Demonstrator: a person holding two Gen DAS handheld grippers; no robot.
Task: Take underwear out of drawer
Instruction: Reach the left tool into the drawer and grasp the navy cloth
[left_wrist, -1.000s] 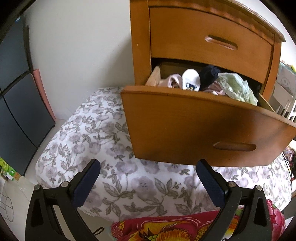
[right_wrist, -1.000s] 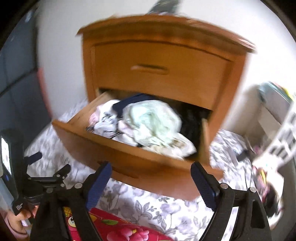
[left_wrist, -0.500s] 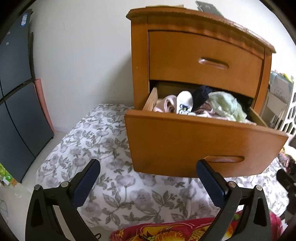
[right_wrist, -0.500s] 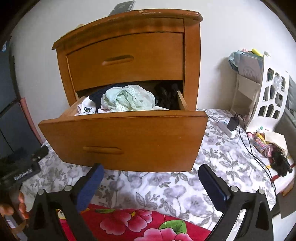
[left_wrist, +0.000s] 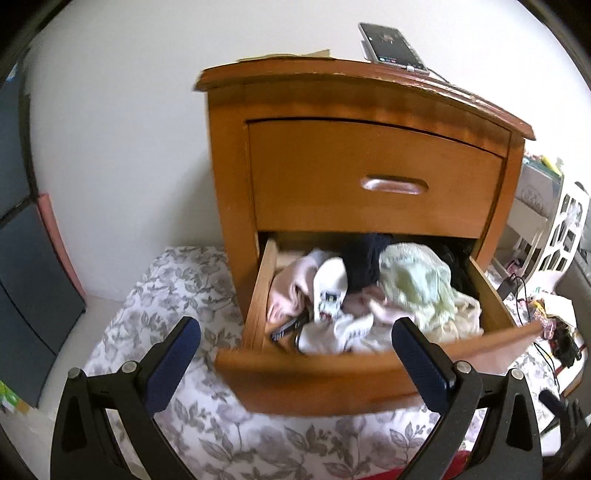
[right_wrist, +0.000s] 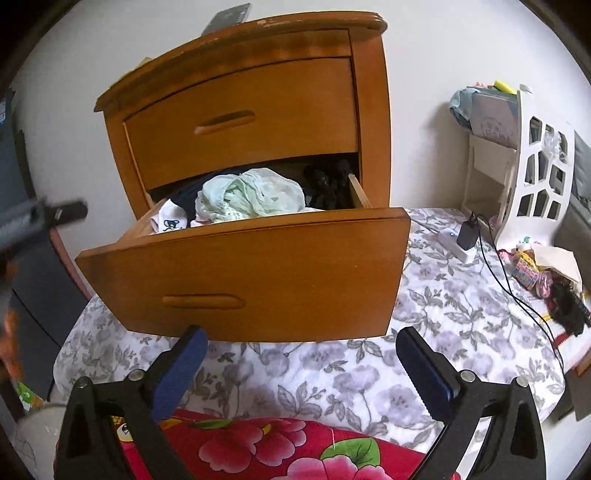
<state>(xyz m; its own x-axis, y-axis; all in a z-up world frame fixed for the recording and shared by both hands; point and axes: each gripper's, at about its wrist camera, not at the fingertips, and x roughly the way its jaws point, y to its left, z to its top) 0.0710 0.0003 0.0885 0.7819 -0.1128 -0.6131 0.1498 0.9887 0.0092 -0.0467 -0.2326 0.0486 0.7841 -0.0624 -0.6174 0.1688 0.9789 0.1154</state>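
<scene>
Left tool (left_wrist: 295, 350): released, blue-padded fingers (left_wrist: 173, 363) spread wide, nothing between them. It stands above and just short of the front panel of the open lower drawer (left_wrist: 317, 373), looking down into it.

Right tool (right_wrist: 297, 363): released, fingers fully apart and empty. It sits lower, in front of and below the same drawer (right_wrist: 258, 273), clear of the panel.

Ahead of both tools, the drawer is pulled out of an orange-brown wooden two-drawer nightstand (left_wrist: 369, 177); the upper drawer is closed. Inside the open drawer lies a loose heap of underwear: a pale green lacy garment (left_wrist: 417, 280) on top toward the right, a white piece with a small printed figure (left_wrist: 328, 291) to its left, a dark navy piece (left_wrist: 364, 258) behind these, and pinkish fabric (left_wrist: 291, 291) at the left wall. No tool touches any of it.

Beneath the tools, a white bedcover with grey flower print (right_wrist: 369, 376) carries the nightstand; a red floral cloth (right_wrist: 280, 450) lies nearest. A dark phone (left_wrist: 393, 48) rests on the nightstand top. Right of the right tool stands a white lattice rack (right_wrist: 535, 162), with a charger and black cable (right_wrist: 469, 232) on the bedcover.
</scene>
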